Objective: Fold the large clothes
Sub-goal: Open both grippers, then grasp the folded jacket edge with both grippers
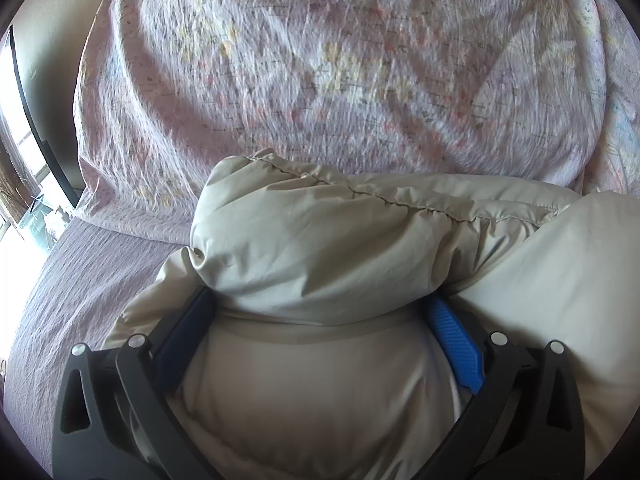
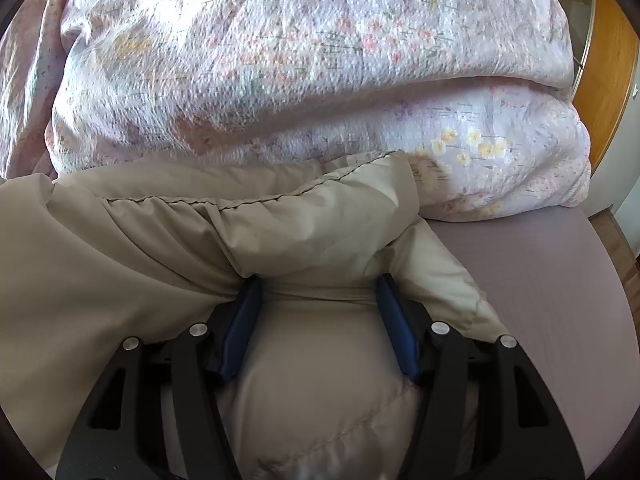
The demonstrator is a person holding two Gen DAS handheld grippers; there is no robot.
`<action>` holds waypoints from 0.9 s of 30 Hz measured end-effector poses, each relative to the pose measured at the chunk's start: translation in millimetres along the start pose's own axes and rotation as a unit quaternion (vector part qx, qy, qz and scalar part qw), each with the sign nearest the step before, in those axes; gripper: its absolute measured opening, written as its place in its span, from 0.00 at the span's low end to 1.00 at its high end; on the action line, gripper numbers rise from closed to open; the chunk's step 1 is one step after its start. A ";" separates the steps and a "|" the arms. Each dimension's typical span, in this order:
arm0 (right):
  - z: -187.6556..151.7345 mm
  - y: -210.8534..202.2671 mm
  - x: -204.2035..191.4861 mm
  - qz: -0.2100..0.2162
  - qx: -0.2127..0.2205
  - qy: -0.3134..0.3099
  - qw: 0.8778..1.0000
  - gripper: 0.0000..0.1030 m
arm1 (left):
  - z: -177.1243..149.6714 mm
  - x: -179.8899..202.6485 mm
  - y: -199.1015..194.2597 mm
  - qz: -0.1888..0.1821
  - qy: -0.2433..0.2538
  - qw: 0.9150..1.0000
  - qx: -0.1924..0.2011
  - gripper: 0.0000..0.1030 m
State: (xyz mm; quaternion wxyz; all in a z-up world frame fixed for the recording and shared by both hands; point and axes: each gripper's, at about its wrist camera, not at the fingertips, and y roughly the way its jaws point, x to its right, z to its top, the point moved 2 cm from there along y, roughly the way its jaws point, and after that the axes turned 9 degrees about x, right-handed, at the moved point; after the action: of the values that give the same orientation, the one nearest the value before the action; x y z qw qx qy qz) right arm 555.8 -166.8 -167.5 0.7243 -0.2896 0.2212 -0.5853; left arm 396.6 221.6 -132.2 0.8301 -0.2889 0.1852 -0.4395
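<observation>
Our left gripper (image 1: 320, 308) clamps a thick roll of the puffy beige quilted jacket (image 1: 320, 240) between its blue pads, on the lilac bedsheet (image 1: 80, 280) before a floral duvet (image 1: 320, 80). Our right gripper (image 2: 318, 292) likewise grips the jacket's (image 2: 160, 232) bulging padding.

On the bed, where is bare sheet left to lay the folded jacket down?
Bare purple sheet shows right of the beige jacket, below the floral duvet. A second strip of sheet lies left of the jacket in the left wrist view, toward the window. The middle is crowded: the jacket butts against the duvet, with both grippers clamped on it.
</observation>
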 end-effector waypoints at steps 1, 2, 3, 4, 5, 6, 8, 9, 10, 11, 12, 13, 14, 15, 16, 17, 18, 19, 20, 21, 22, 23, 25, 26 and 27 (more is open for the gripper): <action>0.1 1.2 0.1 0.000 0.000 0.000 1.000 0.60 | -0.8 0.2 0.2 0.000 0.000 1.000 0.000 0.98; 0.5 1.6 0.9 0.000 -0.001 0.000 1.000 0.60 | -1.1 0.1 0.1 0.000 0.000 1.000 0.000 0.98; 0.9 3.0 0.6 0.000 -0.001 0.000 1.000 0.60 | -2.8 0.6 0.6 0.001 0.001 1.000 0.000 0.98; 1.4 4.6 0.4 0.000 -0.001 0.000 1.000 0.60 | -1.8 0.2 0.7 0.000 0.001 1.000 0.000 0.98; 1.1 4.3 1.3 0.000 -0.002 0.000 1.000 0.60 | -1.6 0.2 0.6 0.000 0.001 1.000 -0.001 0.98; 1.8 4.9 1.6 0.001 -0.005 0.000 1.000 0.60 | -2.9 0.7 1.2 0.000 0.002 1.000 -0.004 0.98; 5.1 6.4 3.1 0.002 -0.021 0.001 1.000 0.60 | -3.4 0.1 0.9 -0.001 0.006 1.000 -0.016 0.98; 7.6 5.6 4.9 0.003 -0.034 0.004 0.999 0.61 | -2.5 -1.0 -1.5 -0.001 0.010 1.000 -0.026 0.98; 11.5 2.5 8.8 0.008 -0.053 0.012 0.998 0.61 | -1.2 -2.3 -5.0 -0.001 0.011 0.999 -0.035 0.98; 14.6 -1.5 12.7 0.014 -0.060 0.019 0.998 0.64 | -1.6 -4.9 -10.3 -0.003 0.012 0.999 -0.040 0.98; 18.0 -10.2 19.7 0.019 -0.060 0.029 0.998 0.66 | -1.9 -8.8 -18.7 -0.007 0.015 0.999 -0.042 0.98; 20.6 -20.3 28.0 0.017 -0.055 0.038 0.998 0.68 | -2.2 -12.1 -25.0 -0.009 0.017 0.999 -0.041 0.98; 21.9 -28.2 35.4 0.015 -0.051 0.044 0.998 0.72 | -2.9 -17.8 -34.1 -0.013 0.018 0.999 -0.038 0.98; 22.6 -36.1 43.9 0.013 -0.047 0.052 0.997 0.75 | -3.7 -22.4 -40.4 -0.015 0.018 0.999 -0.037 0.98; 21.9 -45.7 56.6 0.013 -0.044 0.065 0.997 0.78 | -5.4 -31.0 -49.8 -0.017 0.017 0.999 -0.036 0.98; 20.7 -50.2 64.7 0.011 -0.046 0.074 0.996 0.81 | -7.4 -38.7 -57.2 -0.016 0.015 0.999 -0.035 0.98; 17.2 -54.6 76.9 0.006 -0.054 0.088 0.995 0.82 | -9.1 -46.1 -63.2 -0.015 0.013 0.999 -0.035 0.98; 11.7 -57.6 89.3 0.008 -0.065 0.107 0.992 0.82 | -12.1 -53.5 -68.4 -0.007 0.013 0.999 -0.037 0.98; 7.6 -58.8 97.8 0.012 -0.075 0.122 0.990 0.82 | -16.6 -62.5 -73.0 0.005 0.014 0.999 -0.043 0.98; 1.1 -60.0 107.4 0.020 -0.089 0.142 0.986 0.82 | -20.1 -71.1 -75.7 0.009 0.011 0.999 -0.051 0.98; -7.1 -59.1 116.7 0.033 -0.108 0.164 0.980 0.82 | -23.0 -76.5 -77.5 0.010 0.007 0.998 -0.057 0.98; -12.3 -57.2 121.0 0.043 -0.120 0.178 0.976 0.82 | -30.1 -85.2 -79.9 0.010 -0.002 0.998 -0.067 0.98; -26.3 -53.8 129.1 0.071 -0.148 0.211 0.964 0.82 | -42.2 -97.7 -82.2 0.010 -0.019 0.996 -0.084 0.98; -29.9 -51.5 130.9 0.081 -0.155 0.222 0.959 0.82 | -49.9 -103.7 -82.7 0.007 -0.031 0.995 -0.094 0.98; -36.4 -49.5 133.6 0.092 -0.165 0.241 0.952 0.82 | -57.5 -108.1 -83.1 0.001 -0.045 0.994 -0.104 0.98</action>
State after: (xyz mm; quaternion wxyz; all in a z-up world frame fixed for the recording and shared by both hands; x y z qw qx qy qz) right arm 525.2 -310.3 -158.2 0.6425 -0.2339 0.5083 -0.5235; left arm 253.7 256.7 -116.9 0.8033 -0.3928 0.1927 -0.4041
